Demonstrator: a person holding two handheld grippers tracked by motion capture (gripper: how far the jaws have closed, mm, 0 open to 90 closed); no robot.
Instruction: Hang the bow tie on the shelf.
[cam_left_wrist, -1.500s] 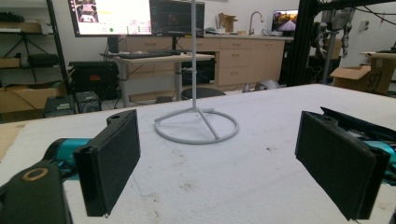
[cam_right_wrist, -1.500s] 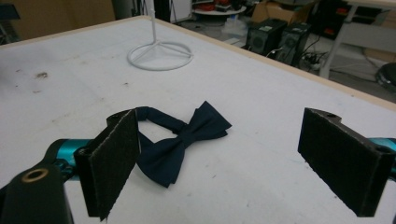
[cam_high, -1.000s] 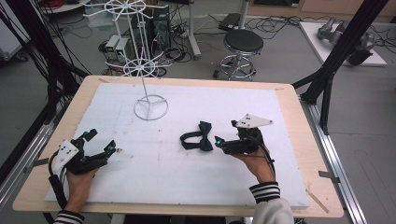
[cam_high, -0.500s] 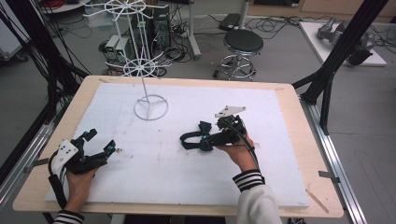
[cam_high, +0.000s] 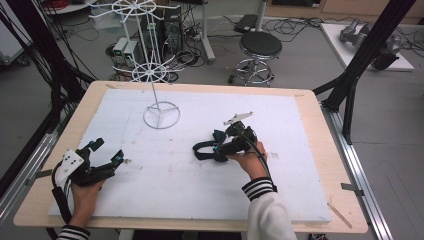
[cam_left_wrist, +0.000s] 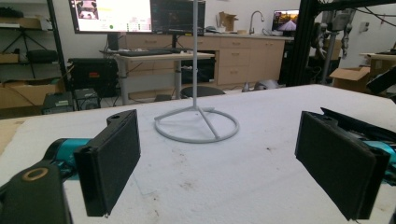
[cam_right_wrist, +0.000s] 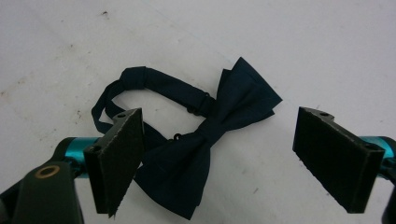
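Dark bow tie (cam_right_wrist: 205, 144) flat on white foam board (cam_high: 165, 185), right of centre, right gripper (cam_right_wrist: 219, 163) over it, jaws wide but just closing slightly, nothing gripped, left gripper (cam_left_wrist: 219, 163) open, empty, near wire stand (cam_left_wrist: 196, 123).

The bow tie (cam_high: 212, 147) lies on the foam board (cam_high: 300, 180), right of the wire stand (cam_high: 161, 116) (nearer the person).

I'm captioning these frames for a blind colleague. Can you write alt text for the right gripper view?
A dark navy bow tie with its looped strap lies flat on a white table, between the right gripper's two open black jaws, which do not press on it.
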